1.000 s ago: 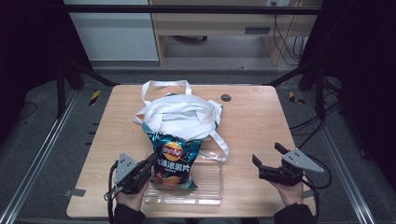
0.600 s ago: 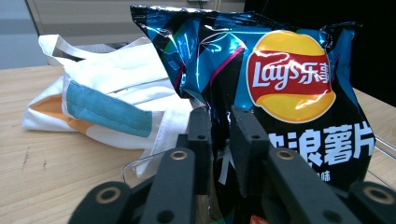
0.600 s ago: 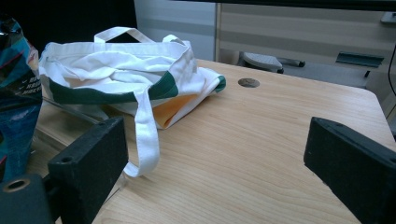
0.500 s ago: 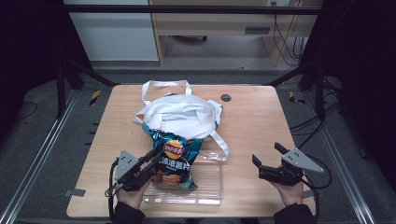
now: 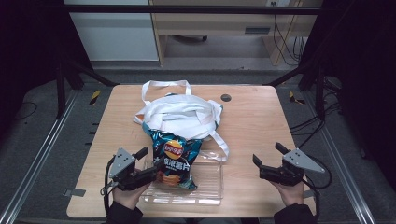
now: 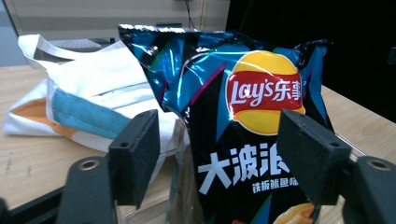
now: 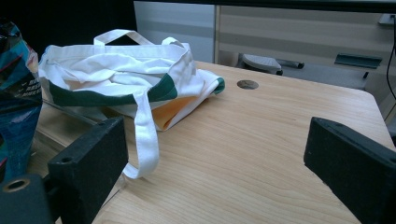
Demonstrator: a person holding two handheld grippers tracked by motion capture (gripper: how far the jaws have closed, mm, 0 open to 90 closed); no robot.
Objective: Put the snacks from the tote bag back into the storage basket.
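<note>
A blue and black Lay's chips bag lies with its lower end in a clear plastic tray and its top against a white tote bag. My left gripper is open at the bag's left edge, one jaw over the bag and one beside it. In the left gripper view the chips bag stands close between the wide jaws of the left gripper, with the tote bag behind. My right gripper is open and empty over bare wood at the right. In its own view the right gripper faces the tote bag.
The wooden table has a small round hole at the back right. A tote strap trails onto the wood near the tray. Black frame bars and cables stand around the table.
My left gripper has edged slightly right, closer onto the chips bag. The right gripper has not moved.
</note>
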